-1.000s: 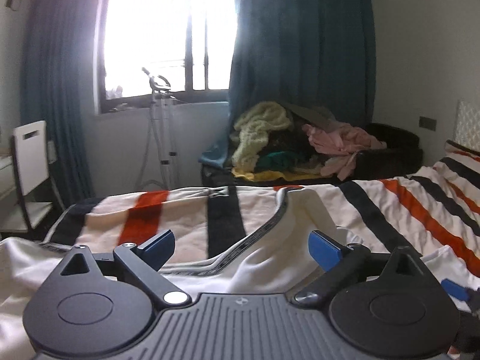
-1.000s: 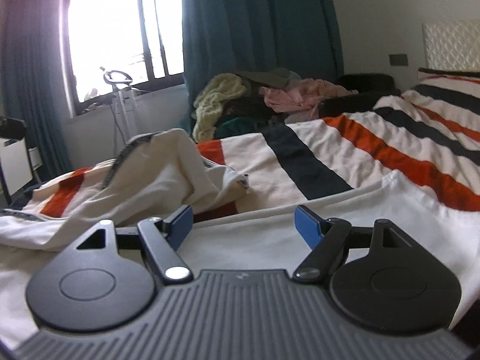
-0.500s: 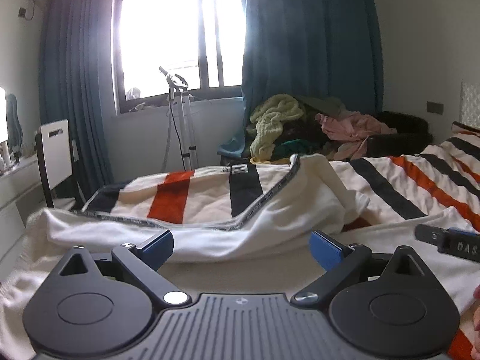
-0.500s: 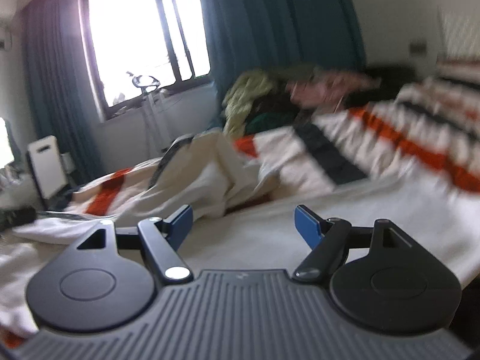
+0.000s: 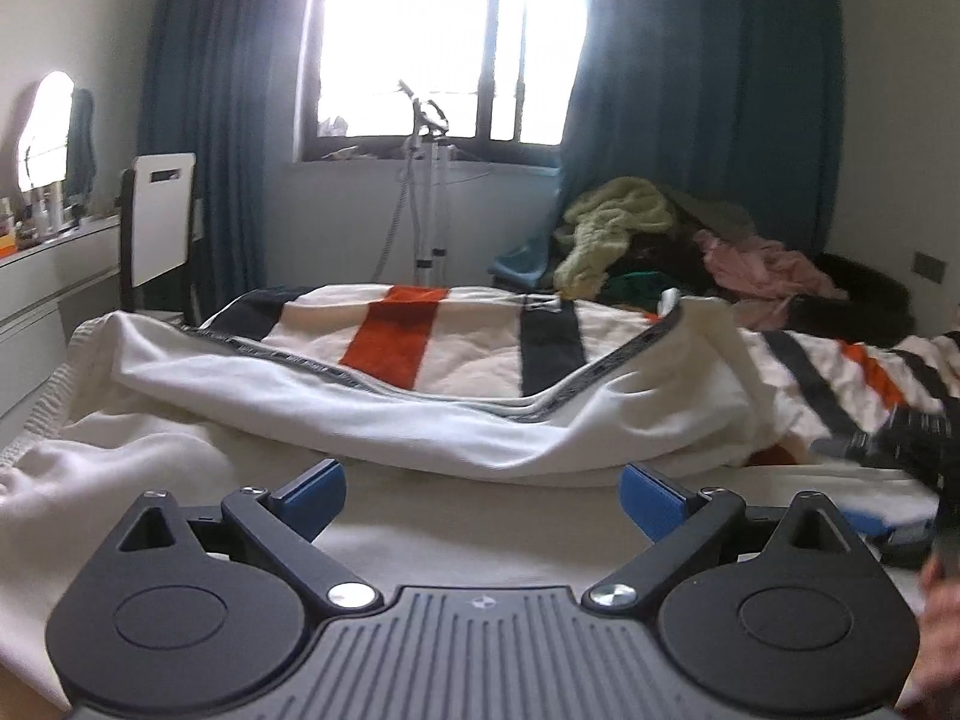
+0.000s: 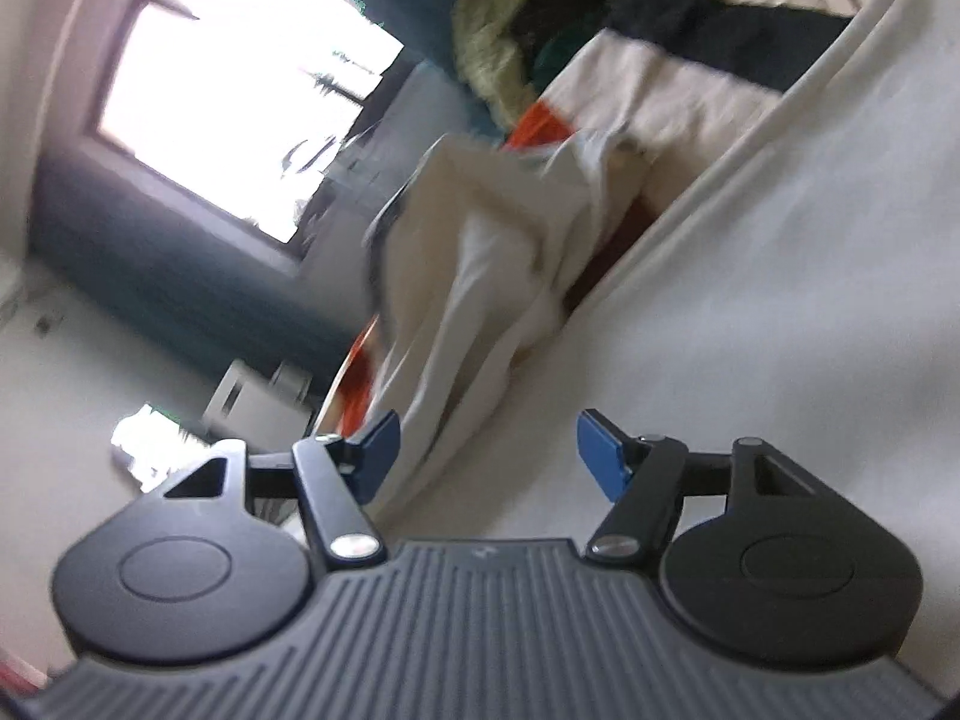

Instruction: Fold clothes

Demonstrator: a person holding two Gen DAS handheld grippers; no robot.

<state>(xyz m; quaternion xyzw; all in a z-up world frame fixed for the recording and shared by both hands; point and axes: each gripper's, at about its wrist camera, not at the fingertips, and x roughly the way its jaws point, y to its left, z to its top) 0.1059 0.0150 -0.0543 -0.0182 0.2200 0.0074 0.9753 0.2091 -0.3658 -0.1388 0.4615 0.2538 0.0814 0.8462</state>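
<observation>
Left claw spread apart and empty above a cream garment bunched on the striped bed, right claw spread apart, empty, tilted over the same cloth

Ahead of the left tongs, a bright dark-framed window glares between teal curtains — white slatted chair far left.
</observation>
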